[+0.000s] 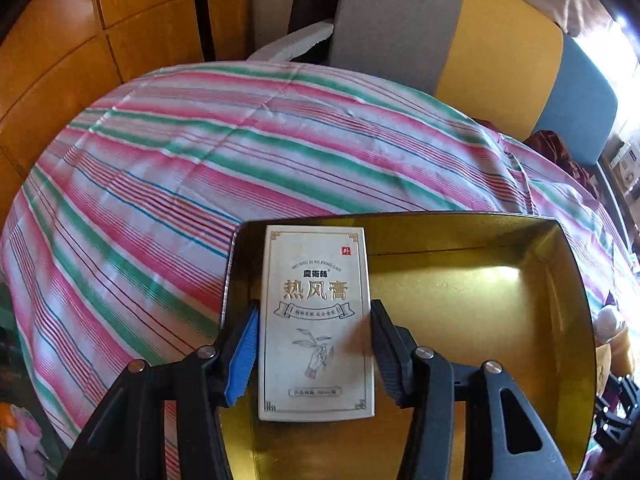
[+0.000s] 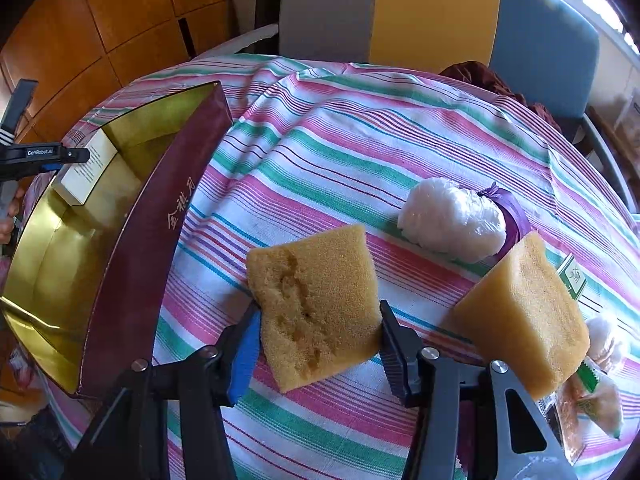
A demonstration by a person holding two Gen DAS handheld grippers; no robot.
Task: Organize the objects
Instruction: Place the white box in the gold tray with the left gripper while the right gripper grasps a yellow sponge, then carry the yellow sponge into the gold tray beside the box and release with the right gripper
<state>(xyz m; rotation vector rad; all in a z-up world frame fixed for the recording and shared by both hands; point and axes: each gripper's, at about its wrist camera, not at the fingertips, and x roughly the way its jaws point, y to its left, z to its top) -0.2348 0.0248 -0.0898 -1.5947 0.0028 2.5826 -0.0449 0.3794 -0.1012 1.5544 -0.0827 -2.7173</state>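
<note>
A white box with gold print (image 1: 316, 320) sits between the pads of my left gripper (image 1: 315, 306), which is shut on its long sides. The box is inside the gold-lined tray (image 1: 480, 292), against its left wall. The right wrist view shows that same box (image 2: 86, 172) in the tray's far corner, behind the maroon outer wall (image 2: 160, 220), with the left gripper (image 2: 76, 156) on it. My right gripper (image 2: 320, 308) is shut on a yellow sponge block (image 2: 312, 280), held tilted just over the striped cloth. A second sponge block (image 2: 524, 316) lies to its right.
A white plastic bundle (image 2: 452, 220) with a purple piece (image 2: 512, 212) lies beyond the sponges. A small green packet (image 2: 574, 276) and snack bags (image 2: 592, 392) sit at the right edge. Grey, yellow and blue chair backs (image 2: 436, 12) stand behind the round table (image 1: 200, 168).
</note>
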